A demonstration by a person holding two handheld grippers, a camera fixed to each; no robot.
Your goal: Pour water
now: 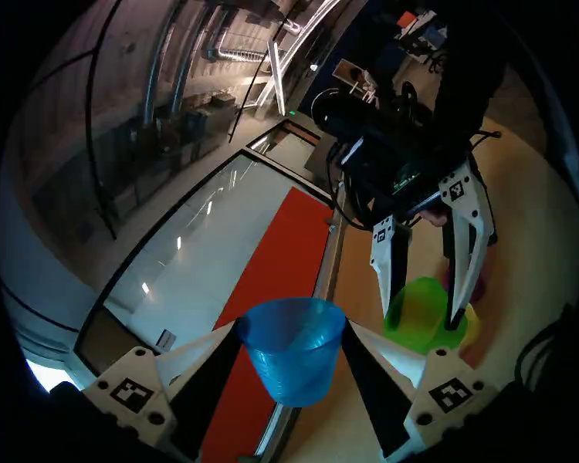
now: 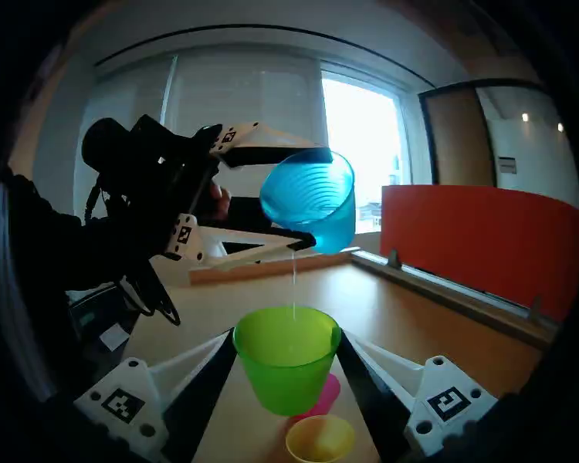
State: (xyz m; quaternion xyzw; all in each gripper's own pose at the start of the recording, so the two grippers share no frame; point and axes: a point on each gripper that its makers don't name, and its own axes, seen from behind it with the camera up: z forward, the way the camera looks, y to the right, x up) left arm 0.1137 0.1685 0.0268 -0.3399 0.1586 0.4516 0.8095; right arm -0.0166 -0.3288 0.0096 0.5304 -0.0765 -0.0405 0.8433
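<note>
In the left gripper view, my left gripper (image 1: 292,333) is shut on a blue ribbed cup (image 1: 296,359). Beyond it, my right gripper (image 1: 422,316) holds a green cup (image 1: 421,309) over the wooden table (image 1: 521,255). In the right gripper view, my right gripper (image 2: 287,339) is shut on the green cup (image 2: 287,370), which stands upright. Above it the left gripper (image 2: 316,197) tilts the blue cup (image 2: 309,193), and a thin stream of water (image 2: 294,282) falls from its rim into the green cup.
A pink cup (image 2: 326,393) and a yellow cup (image 2: 320,438) stand on the table (image 2: 413,324) just below the green cup. A red partition (image 2: 482,239) runs along the table's right edge. A person's dark sleeve (image 2: 50,247) is at the left.
</note>
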